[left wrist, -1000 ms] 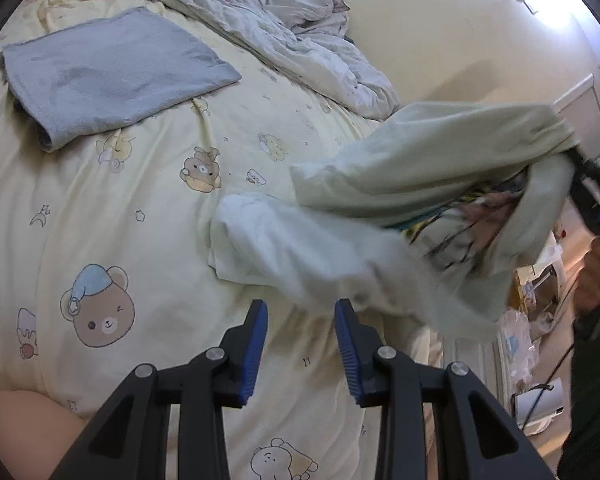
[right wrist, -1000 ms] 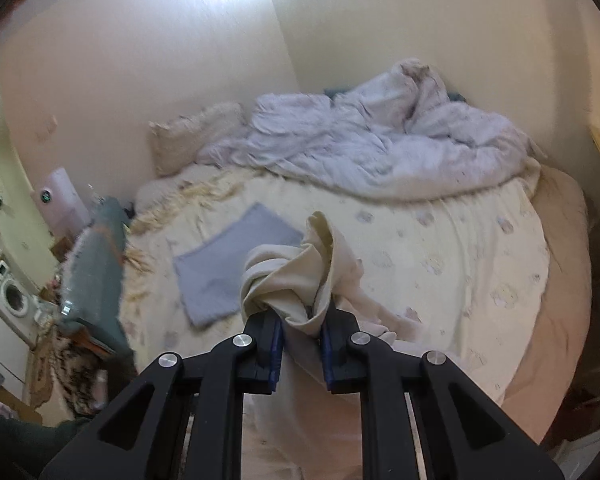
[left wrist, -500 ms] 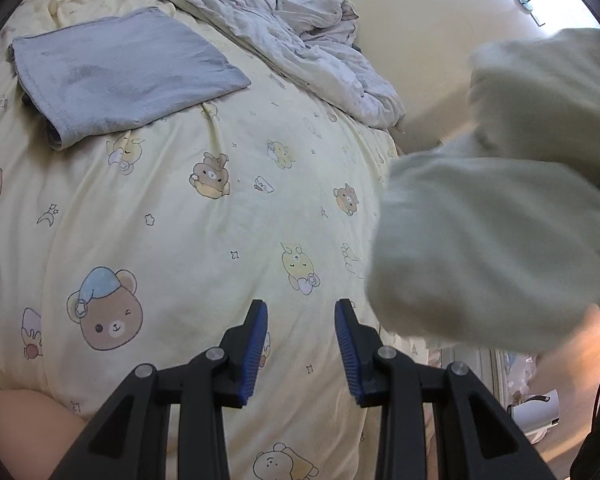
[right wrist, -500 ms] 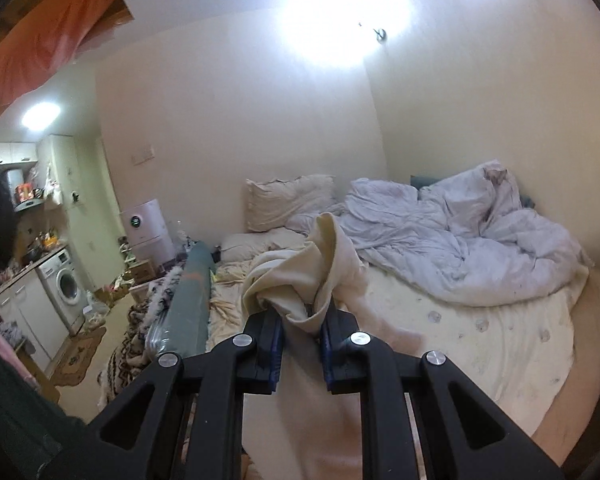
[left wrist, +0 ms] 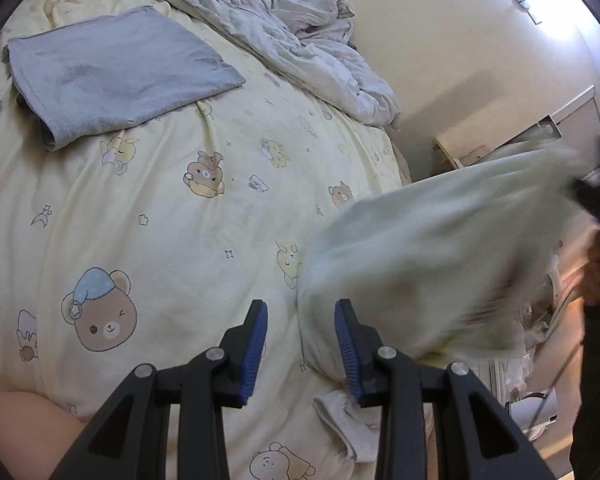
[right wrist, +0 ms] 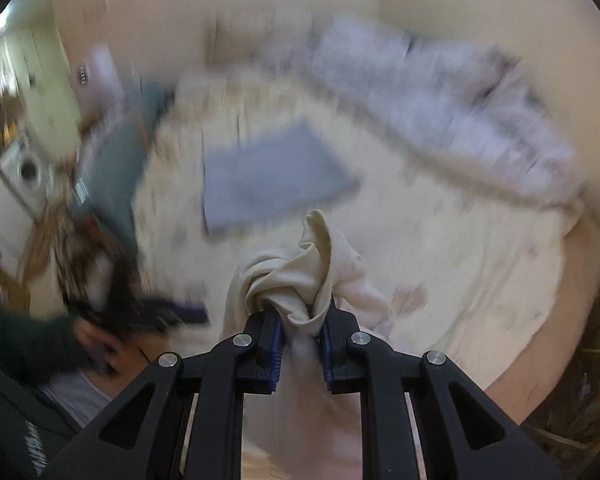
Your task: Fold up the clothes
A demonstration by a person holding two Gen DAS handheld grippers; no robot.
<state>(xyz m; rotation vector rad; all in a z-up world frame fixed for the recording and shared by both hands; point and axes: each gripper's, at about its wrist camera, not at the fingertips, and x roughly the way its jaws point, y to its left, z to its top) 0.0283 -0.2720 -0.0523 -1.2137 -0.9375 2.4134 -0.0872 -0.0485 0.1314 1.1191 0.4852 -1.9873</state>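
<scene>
My right gripper (right wrist: pixel 300 350) was clamped on the bunched cream garment (right wrist: pixel 300 280), swinging it over the bed (left wrist: pixel 188 216); my left gripper (left wrist: pixel 300 344) hung with fingers apart, empty. I judged I should spread it flat beside the folded grey towel (left wrist: pixel 116 72)

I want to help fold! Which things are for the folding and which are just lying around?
For folding:
- cream garment, clamped in the right gripper
- left gripper, open, holding nothing
- folded grey cloth, already done

Just lying about:
- crumpled duvet
- bear sheet
- sock
</scene>
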